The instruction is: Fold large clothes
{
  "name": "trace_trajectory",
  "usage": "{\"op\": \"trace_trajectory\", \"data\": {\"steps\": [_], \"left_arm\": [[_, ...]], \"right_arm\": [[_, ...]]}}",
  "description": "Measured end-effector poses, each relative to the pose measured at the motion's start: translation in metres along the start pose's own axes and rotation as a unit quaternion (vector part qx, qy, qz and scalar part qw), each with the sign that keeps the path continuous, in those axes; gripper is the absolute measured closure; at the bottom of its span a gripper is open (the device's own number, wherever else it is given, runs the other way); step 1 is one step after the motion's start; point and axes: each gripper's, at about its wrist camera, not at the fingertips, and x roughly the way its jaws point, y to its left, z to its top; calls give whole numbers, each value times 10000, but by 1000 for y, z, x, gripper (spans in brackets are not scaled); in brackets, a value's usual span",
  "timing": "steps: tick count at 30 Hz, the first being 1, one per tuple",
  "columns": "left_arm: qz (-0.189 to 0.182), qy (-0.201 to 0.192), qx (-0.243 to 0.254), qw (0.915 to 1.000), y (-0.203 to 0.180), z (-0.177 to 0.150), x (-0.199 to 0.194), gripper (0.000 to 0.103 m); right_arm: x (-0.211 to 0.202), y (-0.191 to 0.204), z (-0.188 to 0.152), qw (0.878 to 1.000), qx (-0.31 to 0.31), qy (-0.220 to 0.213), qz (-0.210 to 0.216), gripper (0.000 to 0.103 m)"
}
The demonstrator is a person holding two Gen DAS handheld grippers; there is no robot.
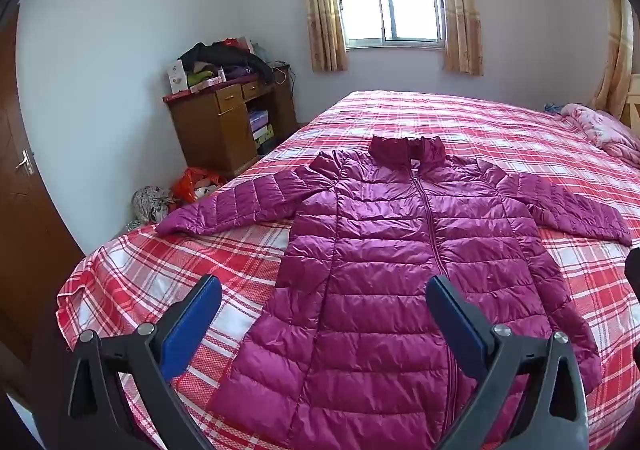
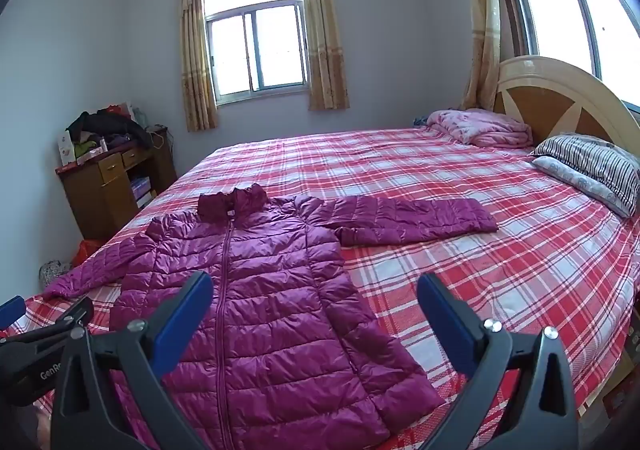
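A magenta quilted puffer jacket (image 1: 404,250) (image 2: 260,298) lies flat and zipped on the red plaid bed (image 1: 168,262) (image 2: 460,209), collar toward the window and both sleeves spread out sideways. My left gripper (image 1: 324,298) hovers open above the jacket's lower half, with nothing between its blue pads. In the right wrist view my right gripper (image 2: 316,294) is also open and holds nothing, over the jacket's right hem side. Part of the left gripper (image 2: 36,334) shows at that view's left edge.
A wooden desk (image 1: 224,121) piled with clothes and boxes stands left of the bed. Bags (image 1: 176,189) lie on the floor beside it. A pink quilt (image 2: 480,125) and striped pillows (image 2: 592,165) rest against the headboard (image 2: 560,97). A brown door (image 1: 24,185) is at far left.
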Motion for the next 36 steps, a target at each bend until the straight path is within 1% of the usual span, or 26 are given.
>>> {"op": "trace_trajectory", "data": {"steps": [1, 4, 8, 9, 13, 17, 36], "left_arm": [[-57, 8, -127, 9999, 2, 0, 0, 1], [-112, -5, -118, 9999, 3, -1, 0, 1], [-332, 4, -133, 9994, 5, -3, -1, 1], [-346, 20, -123, 9993, -2, 1, -4, 1], [-229, -9, -33, 9997, -5, 3, -6, 1], [-314, -11, -33, 9995, -4, -1, -7, 1], [-326, -18, 14, 9995, -4, -3, -9, 1]], "right_arm": [[0, 0, 0, 10000, 4, 3, -4, 0], [-1, 0, 0, 10000, 12, 23, 9, 0], [-3, -1, 0, 10000, 11, 42, 21, 0], [0, -1, 0, 10000, 23, 44, -9, 0], [-7, -5, 0, 10000, 30, 47, -9, 0], [-5, -3, 0, 10000, 16, 58, -18, 0], [-6, -5, 0, 9999, 53, 87, -13, 0]]}}
